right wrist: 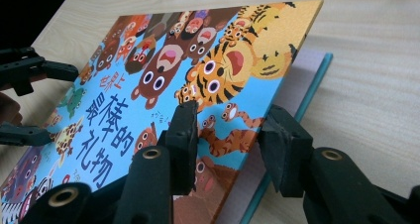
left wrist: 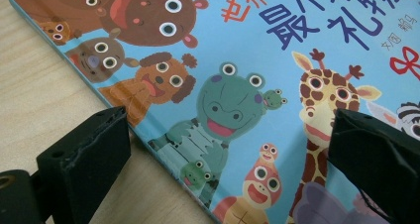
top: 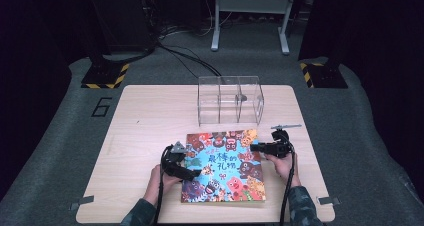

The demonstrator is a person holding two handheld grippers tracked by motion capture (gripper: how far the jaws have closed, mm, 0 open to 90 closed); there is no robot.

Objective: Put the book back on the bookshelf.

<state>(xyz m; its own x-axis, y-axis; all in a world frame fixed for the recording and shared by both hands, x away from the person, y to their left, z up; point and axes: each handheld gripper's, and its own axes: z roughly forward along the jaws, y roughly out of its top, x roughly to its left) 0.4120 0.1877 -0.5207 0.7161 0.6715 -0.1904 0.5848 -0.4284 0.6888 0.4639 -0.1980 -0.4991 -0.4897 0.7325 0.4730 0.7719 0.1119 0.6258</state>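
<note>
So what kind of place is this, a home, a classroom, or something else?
Probably a lab or recording studio, not a home: dark curtained walls, hazard-striped stand bases on grey floor, loose cables, and a numbered mark beside the lone table holding a picture book and a clear organizer.

Both forearms wear camouflage-patterned sleeves [top: 301,202] in dark green and grey. The left gripper [top: 192,172] is matte black, with a grey three-cornered plate [top: 178,147] on top and a black cable [top: 160,196] trailing along the forearm. The right gripper [top: 257,147] is black too, with a thin grey plate above it. Brass-coloured rivets [right wrist: 151,153] sit in its jaw arms, and its blocky pads [right wrist: 182,135] look worn.
</note>
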